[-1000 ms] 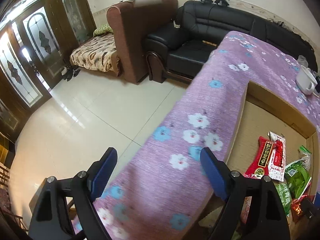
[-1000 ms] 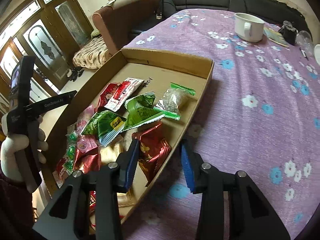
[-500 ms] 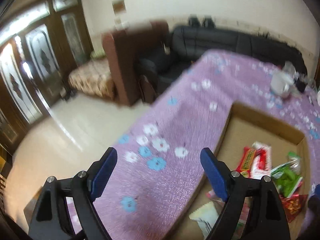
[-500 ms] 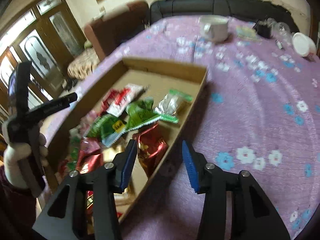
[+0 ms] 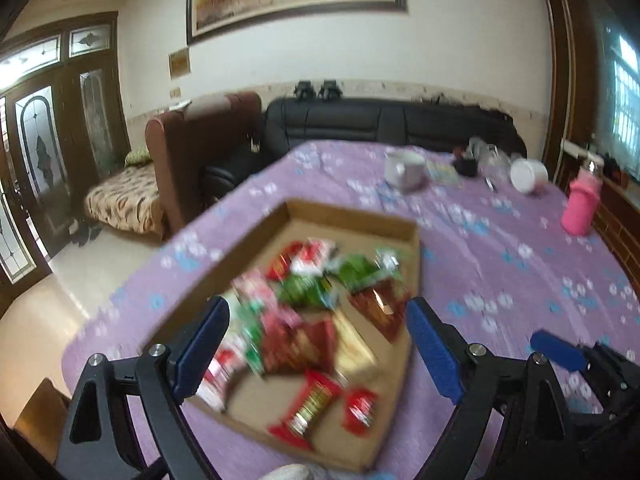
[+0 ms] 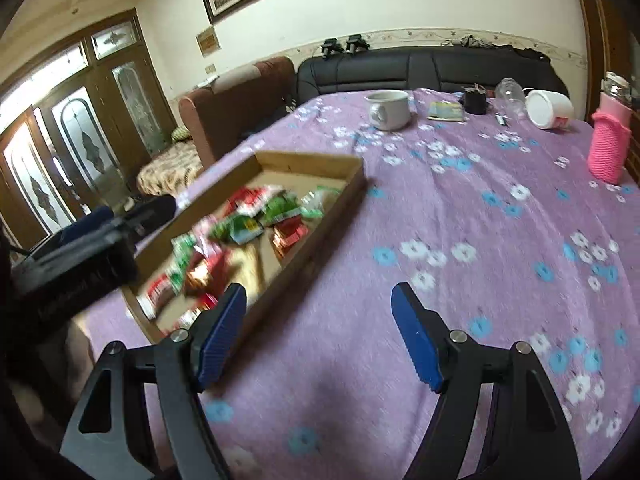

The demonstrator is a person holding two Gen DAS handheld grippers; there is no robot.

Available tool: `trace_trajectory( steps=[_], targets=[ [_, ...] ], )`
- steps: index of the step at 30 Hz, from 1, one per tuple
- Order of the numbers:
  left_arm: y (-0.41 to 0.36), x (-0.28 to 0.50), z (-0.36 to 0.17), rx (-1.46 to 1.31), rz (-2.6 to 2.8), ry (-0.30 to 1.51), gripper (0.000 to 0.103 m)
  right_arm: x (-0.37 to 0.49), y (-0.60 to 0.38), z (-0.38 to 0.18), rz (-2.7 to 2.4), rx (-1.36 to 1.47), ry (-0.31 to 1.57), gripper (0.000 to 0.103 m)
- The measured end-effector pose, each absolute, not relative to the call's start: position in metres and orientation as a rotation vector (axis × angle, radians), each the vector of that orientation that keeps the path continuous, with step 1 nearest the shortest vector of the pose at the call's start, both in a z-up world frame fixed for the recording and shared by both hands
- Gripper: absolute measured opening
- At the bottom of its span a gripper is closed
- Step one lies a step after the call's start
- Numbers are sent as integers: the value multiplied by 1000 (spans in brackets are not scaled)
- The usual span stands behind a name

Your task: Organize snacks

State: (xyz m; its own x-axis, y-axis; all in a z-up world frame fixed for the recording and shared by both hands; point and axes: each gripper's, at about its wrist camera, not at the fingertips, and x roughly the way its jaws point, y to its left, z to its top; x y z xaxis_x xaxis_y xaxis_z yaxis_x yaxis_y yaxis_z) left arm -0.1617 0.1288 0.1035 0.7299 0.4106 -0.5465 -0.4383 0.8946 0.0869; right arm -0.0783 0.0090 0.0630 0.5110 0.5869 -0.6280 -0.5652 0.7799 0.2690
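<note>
Through my left wrist camera, my left gripper [image 5: 316, 344] is spreading its jaws and already stands wide, with nothing clamped between the blue pads. Just ahead and below sits a shallow cardboard tray [image 5: 352, 216] on the table [image 5: 500, 264], which wears a purple cloth with white and blue flowers. The snack packets [image 5: 304, 320] lie loose in a jumble inside the tray, crowded toward its near end: red foil ones, green ones, a pale yellow one, a red-and-white one farther in. They are smeared by blur, so I can read no print. To the right of my left gripper a blue pad of my right gripper [image 5: 556, 350] pokes in, over bare cloth.

Through my right wrist camera, my right gripper [image 6: 320, 336] is opening too, released, with only the flowered cloth between its pads. The tray [image 6: 316, 158] lies ahead and to the left, its near right wall just beyond my left pad, the snacks [image 6: 240, 236] heaped inside. Farther left, my left gripper's dark body [image 6: 84, 256] hangs beside the tray. Well ahead stand a white mug [image 6: 388, 110] and, off right, a pink knitted bottle cover [image 6: 608, 148].
</note>
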Motion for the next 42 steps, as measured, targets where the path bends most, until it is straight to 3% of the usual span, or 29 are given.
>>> trace_trajectory(
  steps=[15, 42],
  targets=[
    [102, -153, 76, -127, 421, 759, 90, -85, -10, 44, 648, 2, 799, 76],
    [112, -145, 61, -177, 425, 817, 90, -82, 3, 32, 651, -52, 848, 77]
  ],
)
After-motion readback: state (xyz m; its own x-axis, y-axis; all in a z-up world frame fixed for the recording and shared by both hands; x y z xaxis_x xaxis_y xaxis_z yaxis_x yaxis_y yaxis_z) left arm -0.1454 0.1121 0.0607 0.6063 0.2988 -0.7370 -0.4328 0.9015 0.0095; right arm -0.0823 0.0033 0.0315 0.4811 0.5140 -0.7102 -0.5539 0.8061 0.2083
